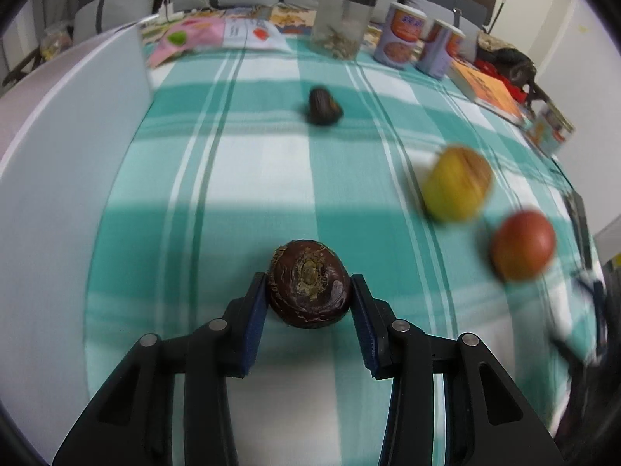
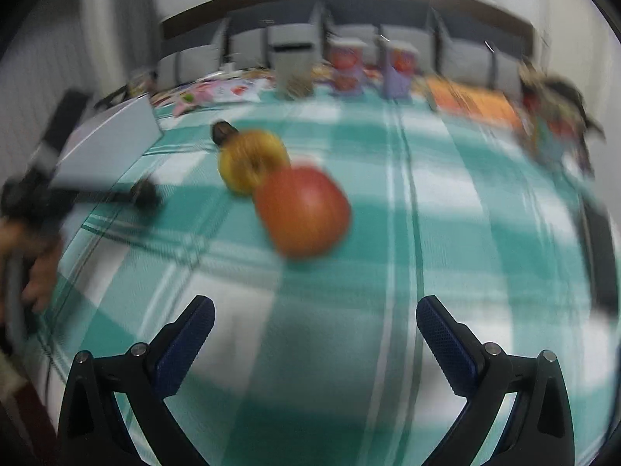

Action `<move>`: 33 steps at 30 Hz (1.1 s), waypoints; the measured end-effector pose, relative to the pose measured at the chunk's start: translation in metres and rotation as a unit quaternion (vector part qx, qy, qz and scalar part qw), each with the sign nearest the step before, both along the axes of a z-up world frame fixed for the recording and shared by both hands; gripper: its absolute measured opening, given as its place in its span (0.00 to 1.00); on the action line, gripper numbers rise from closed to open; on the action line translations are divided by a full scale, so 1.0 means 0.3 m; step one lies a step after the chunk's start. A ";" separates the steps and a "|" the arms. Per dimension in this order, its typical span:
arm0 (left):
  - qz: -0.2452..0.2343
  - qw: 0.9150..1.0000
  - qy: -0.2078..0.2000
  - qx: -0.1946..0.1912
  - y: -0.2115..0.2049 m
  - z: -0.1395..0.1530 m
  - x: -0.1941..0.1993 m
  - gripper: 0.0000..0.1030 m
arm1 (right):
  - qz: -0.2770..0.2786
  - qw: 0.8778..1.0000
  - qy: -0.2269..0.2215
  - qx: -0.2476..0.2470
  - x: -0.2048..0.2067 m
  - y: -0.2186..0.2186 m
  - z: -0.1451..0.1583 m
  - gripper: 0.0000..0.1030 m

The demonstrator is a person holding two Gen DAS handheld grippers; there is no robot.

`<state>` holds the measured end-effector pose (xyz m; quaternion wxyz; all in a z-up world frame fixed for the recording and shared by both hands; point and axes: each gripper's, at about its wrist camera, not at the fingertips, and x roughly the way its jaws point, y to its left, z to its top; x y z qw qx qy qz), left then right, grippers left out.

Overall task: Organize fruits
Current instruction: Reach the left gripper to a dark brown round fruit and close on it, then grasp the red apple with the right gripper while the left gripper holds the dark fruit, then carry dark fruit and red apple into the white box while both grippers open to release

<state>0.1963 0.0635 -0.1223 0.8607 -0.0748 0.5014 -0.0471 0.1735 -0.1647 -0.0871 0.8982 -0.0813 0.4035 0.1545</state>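
Note:
A round dark brown fruit (image 1: 308,285) with a rough pale crown sits between the blue pads of my left gripper (image 1: 309,283), which press on both its sides just above the checked cloth. A second dark fruit (image 1: 324,105) lies farther back. A yellow apple (image 1: 458,182) and a red apple (image 1: 523,245) rest to the right. In the right wrist view the red apple (image 2: 304,211) lies ahead of my right gripper (image 2: 315,305), which stands open with nothing in it. The yellow apple (image 2: 252,161) and the dark fruit (image 2: 223,132) are behind it. Both views are blurred.
A white box (image 1: 77,155) borders the green-and-white cloth (image 1: 252,178) on the left. At the back stand a clear jar (image 1: 341,23), two purple cans (image 1: 403,35), an orange book (image 1: 485,89) and pink packets (image 1: 186,39). A person's hand (image 2: 39,272) shows at the left edge.

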 end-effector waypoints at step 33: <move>0.027 0.998 0.029 -0.055 0.109 -0.012 -0.353 0.42 | -0.088 0.977 0.151 0.124 0.176 -0.208 0.033 0.95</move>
